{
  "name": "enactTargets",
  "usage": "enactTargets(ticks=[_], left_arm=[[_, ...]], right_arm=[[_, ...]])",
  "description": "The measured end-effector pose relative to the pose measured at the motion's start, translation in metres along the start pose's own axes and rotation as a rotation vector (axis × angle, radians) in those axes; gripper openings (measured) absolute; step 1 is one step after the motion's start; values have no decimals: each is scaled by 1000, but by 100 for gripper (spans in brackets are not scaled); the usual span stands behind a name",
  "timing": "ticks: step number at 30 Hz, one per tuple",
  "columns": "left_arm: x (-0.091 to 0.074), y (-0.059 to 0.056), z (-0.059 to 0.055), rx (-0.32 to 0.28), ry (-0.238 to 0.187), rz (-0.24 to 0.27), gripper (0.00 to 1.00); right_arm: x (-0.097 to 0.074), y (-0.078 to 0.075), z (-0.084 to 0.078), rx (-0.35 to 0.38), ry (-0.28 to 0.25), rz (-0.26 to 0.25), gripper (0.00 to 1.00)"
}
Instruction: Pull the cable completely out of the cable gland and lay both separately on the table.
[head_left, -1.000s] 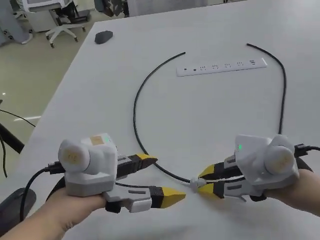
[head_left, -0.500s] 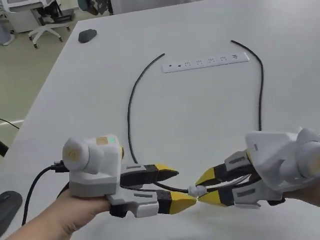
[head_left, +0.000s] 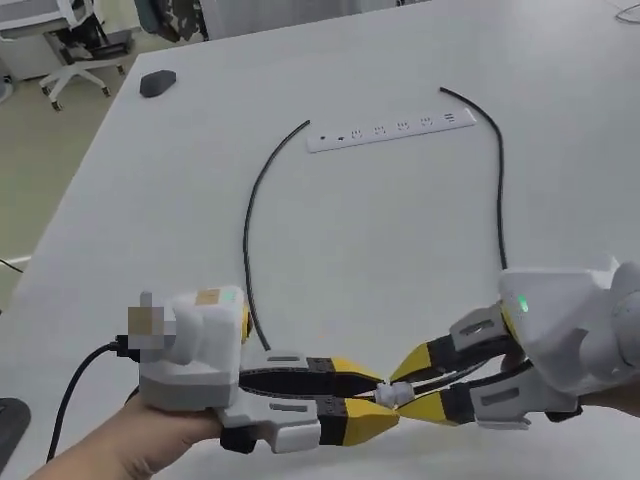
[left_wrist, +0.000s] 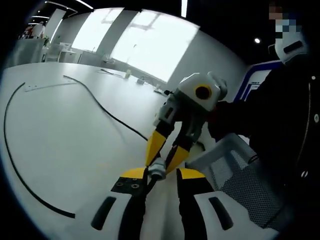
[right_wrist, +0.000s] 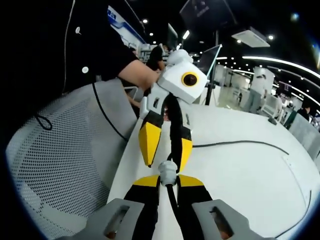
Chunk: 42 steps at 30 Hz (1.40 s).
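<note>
White cable gland (head_left: 392, 395) is sitting clenched in my right gripper (head_left: 412, 391); left gripper (head_left: 376, 398) is arriving, grip unclear, pull nearing.

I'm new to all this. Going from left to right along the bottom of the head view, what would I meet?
Left gripper → small white cable gland where the yellow tips meet → right gripper.

Bright even light; window (left_wrist: 150, 45) blown out; fisheye edges warped.
</note>
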<state>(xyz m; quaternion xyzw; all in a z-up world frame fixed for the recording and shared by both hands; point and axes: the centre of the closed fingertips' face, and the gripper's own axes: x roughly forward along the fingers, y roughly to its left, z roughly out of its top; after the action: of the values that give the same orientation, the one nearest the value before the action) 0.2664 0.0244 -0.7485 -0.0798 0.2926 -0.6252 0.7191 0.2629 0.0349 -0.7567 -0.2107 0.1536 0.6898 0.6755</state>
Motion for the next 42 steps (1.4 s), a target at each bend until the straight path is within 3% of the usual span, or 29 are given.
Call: enactTargets(ticks=[4, 11, 15, 29, 36, 37, 38, 39, 42], left_arm=[[0, 3, 0, -2, -2, 8, 16], [4, 0, 0, 6, -5, -7, 23], [2, -2, 0, 1, -2, -11, 16], [1, -5, 1, -47, -17, -25, 16], [2, -3, 3, -31, -1, 10, 15], [2, 0, 3, 7, 5, 31, 15], [2, 1, 5, 44, 7, 41, 15], [1, -2, 4, 54, 19, 40, 15], [-3, 1, 7, 149, 16, 57, 15]], right_arm=[[-1, 4, 3, -8, -10, 4, 7], [-3, 5, 8, -6, -36, 3, 7], [-5, 5, 9, -8, -40, 3, 7], [-6, 7, 9, -13, -40, 19, 7], [-7, 3, 3, -5, -44, 15, 8], [-7, 2, 2, -4, -39, 8, 8], [-7, 0, 2, 14, -34, -1, 9], [-7, 2, 3, 108, -36, 13, 10], [-10, 2, 5, 233, -59, 34, 19]])
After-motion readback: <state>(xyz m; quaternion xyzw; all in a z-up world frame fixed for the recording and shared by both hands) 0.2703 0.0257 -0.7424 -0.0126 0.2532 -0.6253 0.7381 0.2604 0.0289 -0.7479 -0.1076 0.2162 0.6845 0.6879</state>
